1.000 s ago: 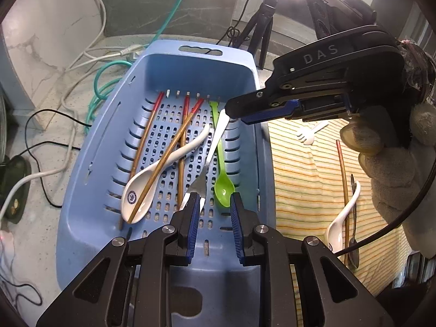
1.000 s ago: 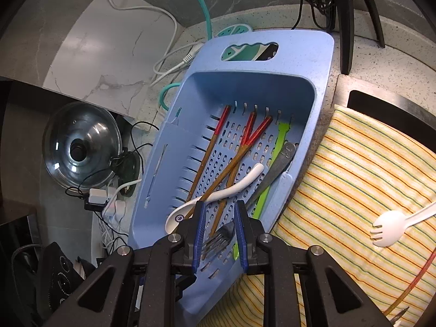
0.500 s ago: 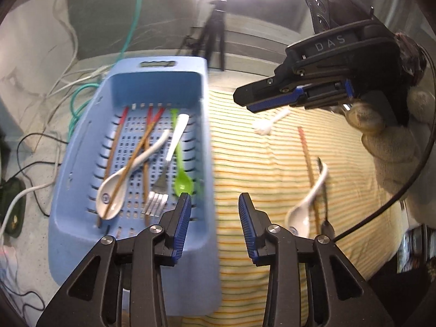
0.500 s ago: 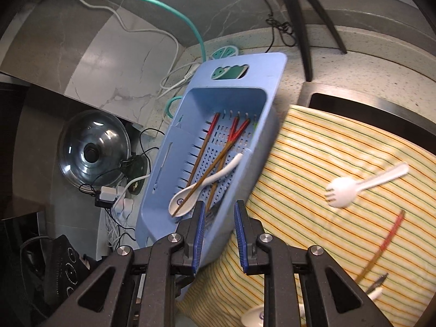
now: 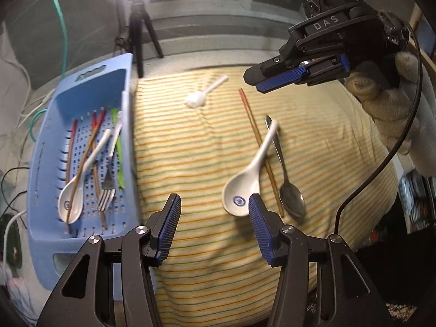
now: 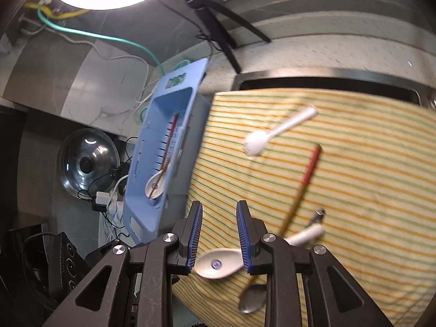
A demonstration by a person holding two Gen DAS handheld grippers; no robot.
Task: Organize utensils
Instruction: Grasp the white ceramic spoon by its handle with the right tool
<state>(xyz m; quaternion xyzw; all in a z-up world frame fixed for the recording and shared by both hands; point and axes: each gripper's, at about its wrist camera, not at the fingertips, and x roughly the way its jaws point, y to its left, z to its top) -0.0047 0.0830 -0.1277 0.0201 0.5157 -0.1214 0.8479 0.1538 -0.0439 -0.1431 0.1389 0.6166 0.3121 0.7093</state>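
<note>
My left gripper hovers over the striped cloth, its jaws opening with nothing between them. A white ceramic spoon lies just by its right finger, beside a red-tipped chopstick and a metal spoon. A white plastic fork lies farther back. The blue basket at left holds a ceramic spoon, a metal fork, a green spoon and several chopsticks. My right gripper is narrowly open and empty above the cloth, with the ceramic spoon below it.
A tripod and a bright ring light stand behind the basket. Cables and a power strip lie left of it, near a steel pot lid. A sink rim runs behind the cloth. A gloved hand holds the right gripper.
Both grippers swung right, from over the basket to over the cloth. The metal fork that was at the fingertips now lies in the basket. The left jaws have widened.
</note>
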